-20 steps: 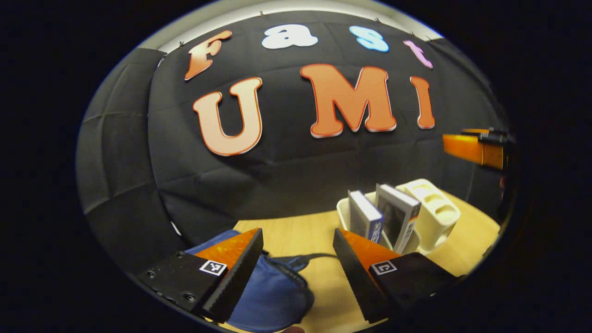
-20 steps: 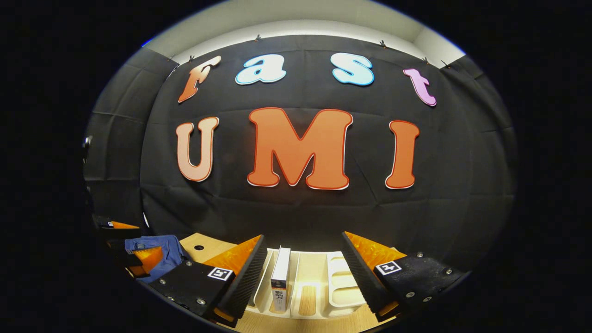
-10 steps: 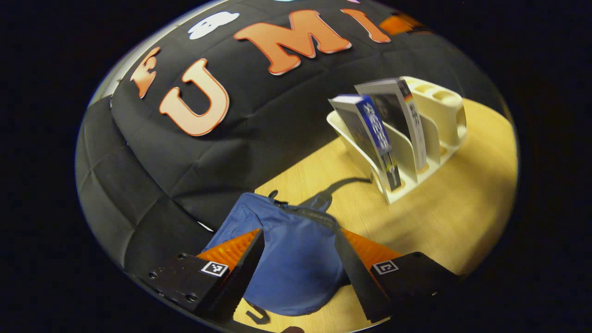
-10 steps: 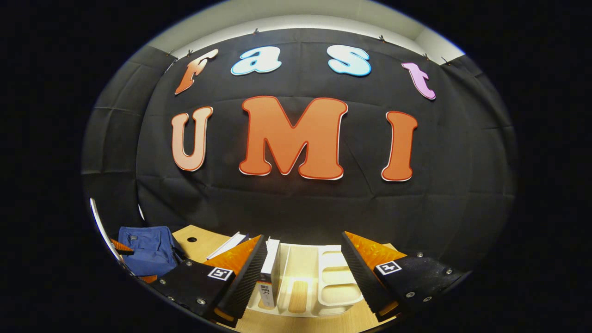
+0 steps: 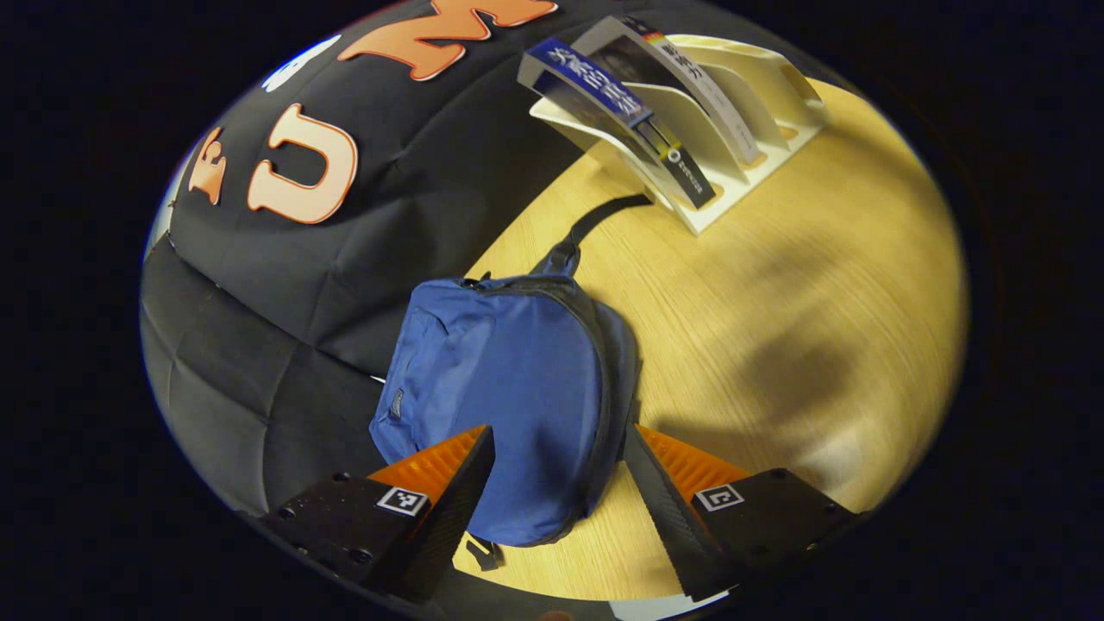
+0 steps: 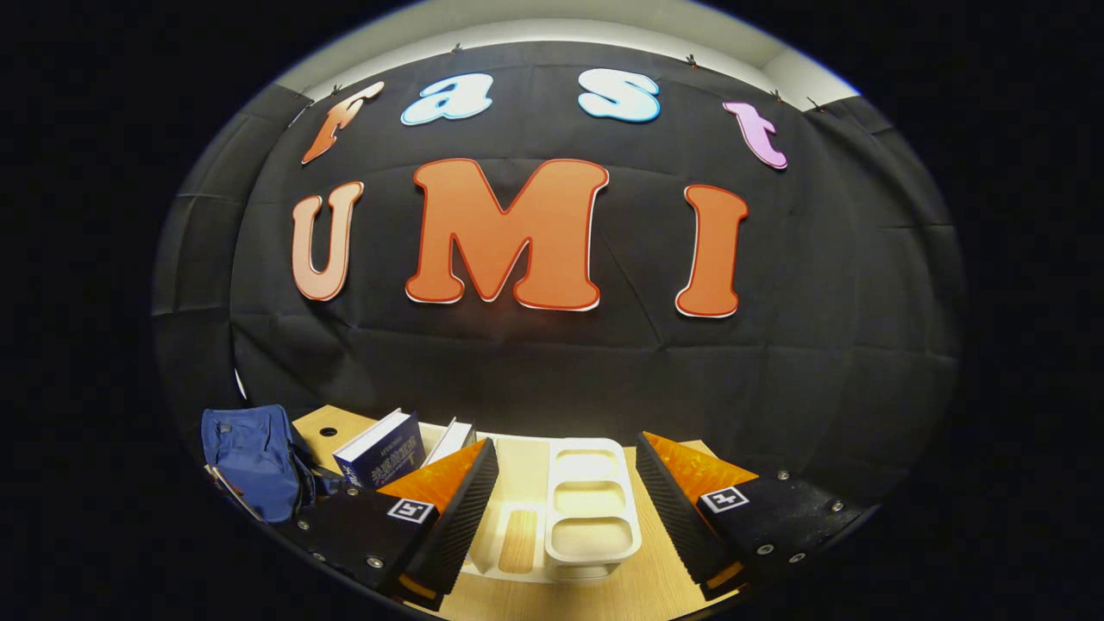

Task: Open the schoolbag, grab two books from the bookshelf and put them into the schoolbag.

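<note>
Both claws stand wide apart with nothing between their fingers. Left claw [image 5: 556, 496] hovers over the blue schoolbag [image 5: 509, 388], which lies zipped shut on the wooden surface [image 5: 776, 328] by the black cloth wall. Farther off, a cream bookshelf [image 5: 733, 164] holds two leaning books [image 5: 621, 112]. Right claw [image 6: 565, 509] hangs just above that bookshelf's pen-holder end [image 6: 591, 500], the schoolbag off to its left.
</note>
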A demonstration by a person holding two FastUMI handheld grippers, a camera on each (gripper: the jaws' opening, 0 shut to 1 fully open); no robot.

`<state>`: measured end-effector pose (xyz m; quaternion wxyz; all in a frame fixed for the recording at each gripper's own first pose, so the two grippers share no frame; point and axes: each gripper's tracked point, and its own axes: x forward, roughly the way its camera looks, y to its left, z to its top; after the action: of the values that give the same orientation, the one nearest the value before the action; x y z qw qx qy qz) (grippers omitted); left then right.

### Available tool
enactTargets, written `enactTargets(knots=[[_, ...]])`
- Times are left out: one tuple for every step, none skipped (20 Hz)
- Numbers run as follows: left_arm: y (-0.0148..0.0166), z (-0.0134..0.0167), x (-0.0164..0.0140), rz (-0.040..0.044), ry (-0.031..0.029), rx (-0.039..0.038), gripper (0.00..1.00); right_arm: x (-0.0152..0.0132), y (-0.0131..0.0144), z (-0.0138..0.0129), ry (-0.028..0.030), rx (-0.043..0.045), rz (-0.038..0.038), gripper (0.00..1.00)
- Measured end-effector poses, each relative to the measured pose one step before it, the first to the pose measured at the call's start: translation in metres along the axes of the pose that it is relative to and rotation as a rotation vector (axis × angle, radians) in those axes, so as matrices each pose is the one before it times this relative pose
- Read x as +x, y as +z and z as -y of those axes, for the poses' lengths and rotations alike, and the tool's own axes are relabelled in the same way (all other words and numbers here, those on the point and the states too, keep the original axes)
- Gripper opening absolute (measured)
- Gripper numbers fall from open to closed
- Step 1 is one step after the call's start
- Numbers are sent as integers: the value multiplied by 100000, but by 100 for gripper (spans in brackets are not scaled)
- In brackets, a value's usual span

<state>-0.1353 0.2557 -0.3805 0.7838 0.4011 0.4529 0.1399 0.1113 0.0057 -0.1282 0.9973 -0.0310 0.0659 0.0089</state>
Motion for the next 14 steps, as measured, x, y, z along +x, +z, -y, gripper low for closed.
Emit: enactTargets(knots=[[-144,174,577,-1245,1371,1954,95,51,-124,154,-53,136,-418,96],[-504,265,345,-1701,776,1282,95,102,-79,155,74,179,-128,96],[-106,101,332,-664,458,322,94,28,-3,107,-23,21,171,96],[-40,11,-41,108,714,126,89,47,-59,20,-125,-151,228,96],[174,-122,17,-80,541,36,72,31,1,120,-331,-205,225,96],[27,46,271,254,-534,-762,67,-93,-58,111,-234,-2,149,96],[149,254,104,-426,-1481,-915,60,-52,-32,132,-304,73,24,96],[-230,-20,50,-1377,-345,-500,38,16,-185,-43,-128,150,-121,96],[78,-252,-9,-851,-152,-174,34,1,-70,-123,71,89,-331,96],[78,-218,-63,258,-868,-1668,11,-4,-101,-161,83,-57,-251,96],[107,-111,-61,-74,-1776,-2254,13,27,-119,-291,432,-173,-274,96],[232,-187,-46,-282,-1989,-2063,7,-25,-113,-348,523,-202,-538,96],[161,-314,-157,-273,-1782,-2023,7,19,-168,-551,1050,174,-808,96],[432,-360,-73,456,-1963,-2236,5,93,-223,-703,1427,604,-1119,95]])
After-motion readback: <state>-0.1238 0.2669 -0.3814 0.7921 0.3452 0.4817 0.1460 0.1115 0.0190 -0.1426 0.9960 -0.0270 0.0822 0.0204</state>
